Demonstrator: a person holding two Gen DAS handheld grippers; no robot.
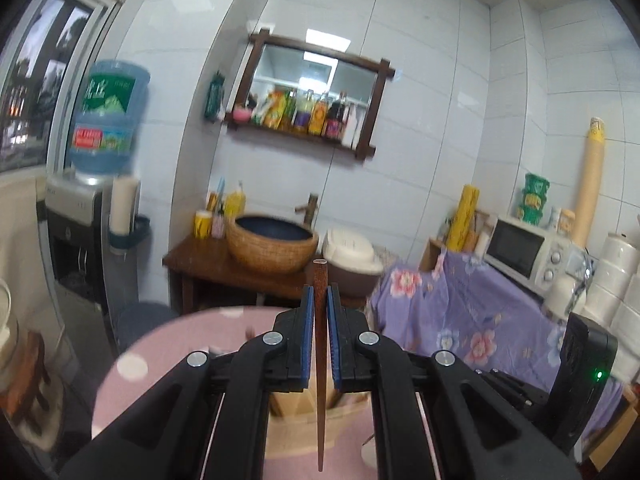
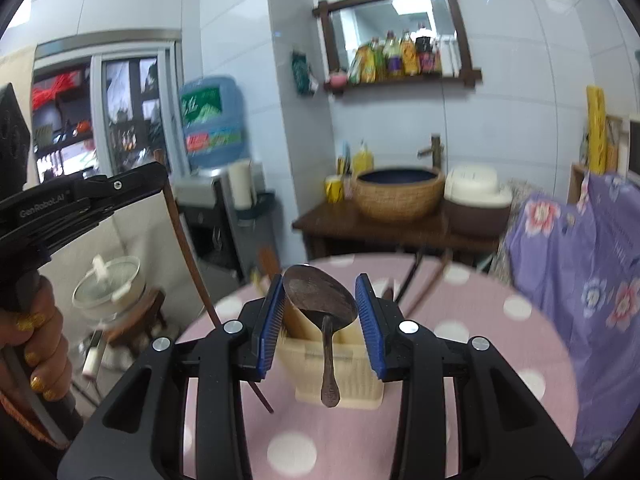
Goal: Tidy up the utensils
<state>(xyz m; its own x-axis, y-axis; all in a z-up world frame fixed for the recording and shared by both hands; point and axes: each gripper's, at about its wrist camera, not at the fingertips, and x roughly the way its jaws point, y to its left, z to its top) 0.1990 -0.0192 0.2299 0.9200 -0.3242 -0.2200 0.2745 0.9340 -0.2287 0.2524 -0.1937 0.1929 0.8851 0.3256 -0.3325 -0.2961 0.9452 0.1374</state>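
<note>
Left gripper (image 1: 319,312) jaws clamp a stiff, light chopstick (image 1: 320,360) mid-shaft; right gripper (image 2: 320,316) jaws pinch the slick metal spoon (image 2: 322,296) by its bowl above the holder (image 2: 340,364)—handle swings, likely slips.

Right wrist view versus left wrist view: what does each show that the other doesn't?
Only the right wrist view shows the spoon gripped by its bowl in the right hand-held gripper, the whole cream utensil basket beneath it, and the person's hand.

Only the left wrist view shows the microwave.

Both show the left hand-held gripper clamping a brown chopstick, the pink dotted table, and the woven basin.
</note>
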